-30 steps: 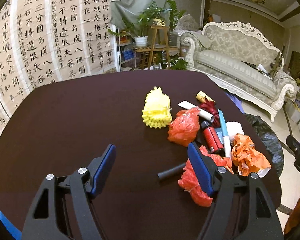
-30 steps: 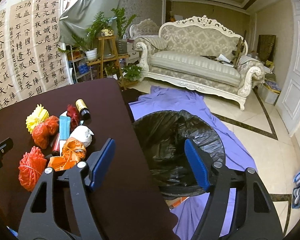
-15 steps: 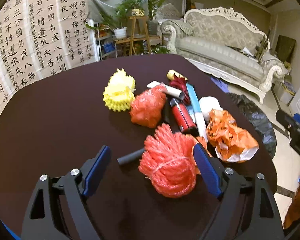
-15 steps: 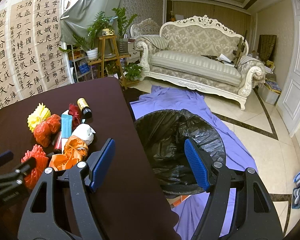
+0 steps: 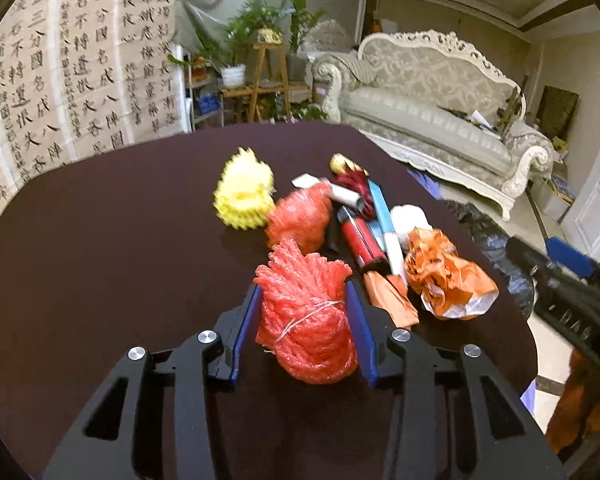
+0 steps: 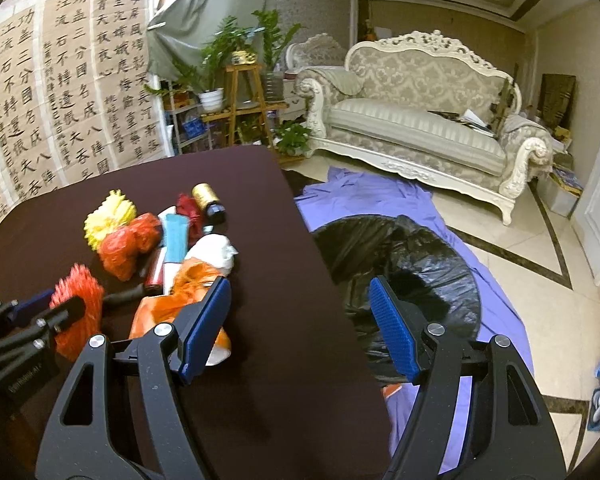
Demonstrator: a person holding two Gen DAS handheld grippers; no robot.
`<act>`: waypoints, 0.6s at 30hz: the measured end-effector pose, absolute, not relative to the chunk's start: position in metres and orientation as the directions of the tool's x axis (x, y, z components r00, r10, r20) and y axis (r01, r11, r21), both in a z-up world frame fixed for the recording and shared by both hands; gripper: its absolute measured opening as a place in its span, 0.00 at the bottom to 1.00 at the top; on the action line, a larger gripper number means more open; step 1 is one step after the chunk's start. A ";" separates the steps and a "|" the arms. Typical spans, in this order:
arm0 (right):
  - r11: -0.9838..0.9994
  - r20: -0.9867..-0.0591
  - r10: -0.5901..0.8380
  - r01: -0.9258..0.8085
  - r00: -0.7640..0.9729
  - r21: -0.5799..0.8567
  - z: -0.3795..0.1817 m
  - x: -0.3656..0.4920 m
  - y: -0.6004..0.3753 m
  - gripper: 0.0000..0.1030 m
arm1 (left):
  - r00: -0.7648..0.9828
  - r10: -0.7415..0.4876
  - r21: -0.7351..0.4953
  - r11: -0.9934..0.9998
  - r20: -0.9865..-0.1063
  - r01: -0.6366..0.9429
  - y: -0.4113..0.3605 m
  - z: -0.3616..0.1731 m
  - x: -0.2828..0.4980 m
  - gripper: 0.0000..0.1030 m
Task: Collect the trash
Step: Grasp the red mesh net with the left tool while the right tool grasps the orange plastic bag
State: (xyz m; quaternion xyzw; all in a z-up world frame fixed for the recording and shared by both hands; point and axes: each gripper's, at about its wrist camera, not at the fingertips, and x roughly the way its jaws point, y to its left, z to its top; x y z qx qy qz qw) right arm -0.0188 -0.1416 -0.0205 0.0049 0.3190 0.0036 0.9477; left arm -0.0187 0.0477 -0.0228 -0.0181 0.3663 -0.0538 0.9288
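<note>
My left gripper (image 5: 302, 296) is shut on a red foam net bundle (image 5: 306, 320) on the dark table (image 5: 100, 260); it also shows in the right wrist view (image 6: 78, 304). Beyond it lies a trash pile: a yellow foam net (image 5: 244, 196), a red plastic bag (image 5: 300, 216), a red tube (image 5: 360, 240), a blue-and-white tube (image 5: 384, 216), and a crumpled orange bag (image 5: 448, 276). My right gripper (image 6: 300, 300) is open and empty over the table's right edge, beside the black trash bag (image 6: 412, 256) on the floor.
A purple cloth (image 6: 372, 196) lies on the floor under the trash bag. A white sofa (image 6: 420, 132) stands behind. A plant stand (image 6: 244, 96) and calligraphy sheets (image 6: 60, 80) are at the back left.
My left gripper moved forward onto the red foam net bundle and closed on it. My right gripper stayed open and hardly moved.
</note>
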 end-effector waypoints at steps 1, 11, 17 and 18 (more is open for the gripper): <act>1.000 -0.609 0.021 -0.014 0.793 0.016 -0.021 -0.018 -0.139 0.68 | 0.739 -0.098 -0.060 0.995 -0.667 0.077 0.051 -0.019 -0.021 0.41; 0.993 -0.653 0.102 -0.119 0.751 0.018 -0.031 -0.006 -0.101 0.68 | 0.745 0.000 -0.029 0.999 -0.667 -0.026 0.087 -0.021 -0.013 0.41; 0.988 -0.677 0.143 -0.144 0.722 0.056 -0.034 0.000 -0.093 0.68 | 0.739 -0.003 -0.044 0.998 -0.674 -0.037 0.094 -0.026 -0.013 0.41; 0.988 -0.680 0.146 -0.146 0.719 0.057 -0.035 0.002 -0.092 0.68 | 0.737 -0.005 -0.046 0.998 -0.675 -0.036 0.094 -0.026 -0.012 0.41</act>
